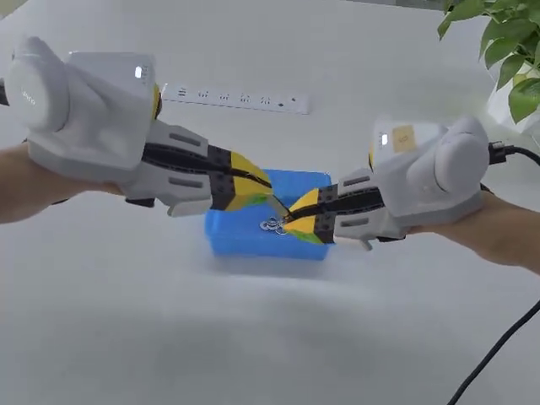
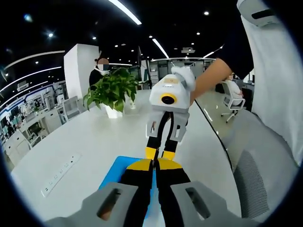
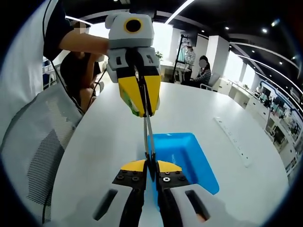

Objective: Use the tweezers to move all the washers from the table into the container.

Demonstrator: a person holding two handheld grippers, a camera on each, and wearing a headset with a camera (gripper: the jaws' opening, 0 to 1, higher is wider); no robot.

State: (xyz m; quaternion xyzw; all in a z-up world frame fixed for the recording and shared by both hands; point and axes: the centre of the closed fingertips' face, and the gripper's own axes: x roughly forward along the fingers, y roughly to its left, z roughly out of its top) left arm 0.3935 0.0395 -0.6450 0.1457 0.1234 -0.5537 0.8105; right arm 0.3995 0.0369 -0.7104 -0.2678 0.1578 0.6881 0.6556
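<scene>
Gripping the tweezers (image 3: 147, 135) between them, the left gripper (image 1: 267, 191) and the right gripper (image 1: 293, 218) stood almost tip to tip at the centre of the head view, above the blue container (image 1: 240, 240). The right gripper view showed the thin metal legs running from the left gripper's yellow jaws at the top of the frame down into the right gripper's own jaws at the bottom. Both pairs of jaws were clenched on the tool. A small cluster of washers (image 1: 271, 224) lay at the centre of the head view, just below the tweezer tips, apparently inside the container near its front wall. No loose washer could be made out on the white table (image 1: 253, 337), though the grippers hid part of it. By that reading the transfer looked largely done, with little or nothing left to collect.
</scene>
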